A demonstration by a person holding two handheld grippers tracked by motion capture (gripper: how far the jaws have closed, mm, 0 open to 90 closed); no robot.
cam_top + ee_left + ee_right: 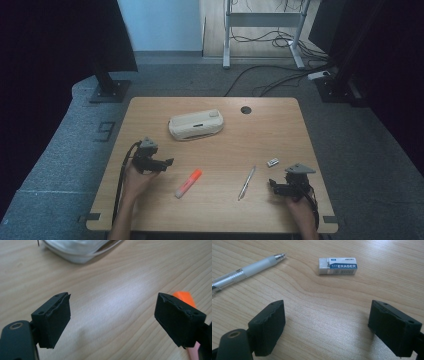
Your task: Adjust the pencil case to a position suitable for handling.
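My left gripper (169,162) is held above the table's left side, jaws pointing right toward an orange-capped pink highlighter (188,183). In the left gripper view the gripper (112,317) stands open over bare wood, the highlighter's orange cap (184,297) peeking from behind the right jaw, and the pale pencil case (80,250) lies at the top edge. My right gripper (272,185) rests near the front right, open and empty (327,327). A clear pen (247,270) and a white eraser (337,265) lie ahead of it.
The pale pencil case (196,125) lies at the table's middle back. The pen (246,183) and eraser (272,162) sit between the two grippers, right of centre. A round cable hole (245,110) is near the far edge.
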